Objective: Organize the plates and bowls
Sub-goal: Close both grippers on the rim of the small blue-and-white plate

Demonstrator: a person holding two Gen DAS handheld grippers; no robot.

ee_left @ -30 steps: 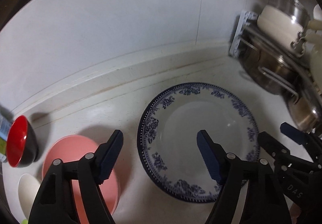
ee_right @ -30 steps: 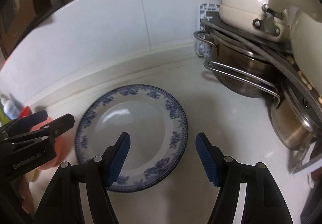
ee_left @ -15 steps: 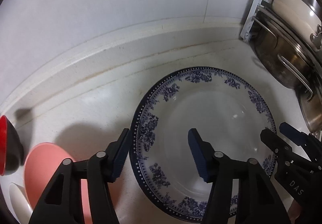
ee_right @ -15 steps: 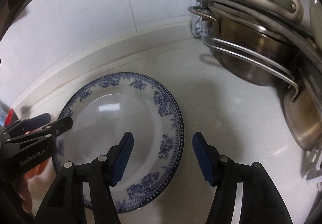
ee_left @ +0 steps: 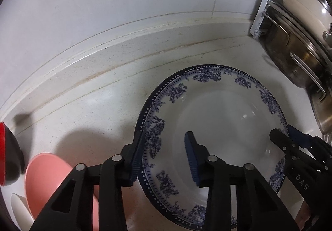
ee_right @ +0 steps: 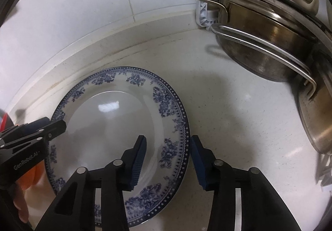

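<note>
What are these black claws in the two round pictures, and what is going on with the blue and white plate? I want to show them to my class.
No robot here: a person holds a two-finger gripper in each hand, each with a wide-angle camera looking along its fingers. One picture is from the left gripper, the other from the right gripper. Each straddles an opposite rim of the blue-patterned plate lying on the pale counter, one finger over the plate, one outside. The jaws are closing, but I cannot see the pads pressing yet, so nothing is held. At the left are a pink plate and a red bowl; at the right, steel pots on a rack.
</note>
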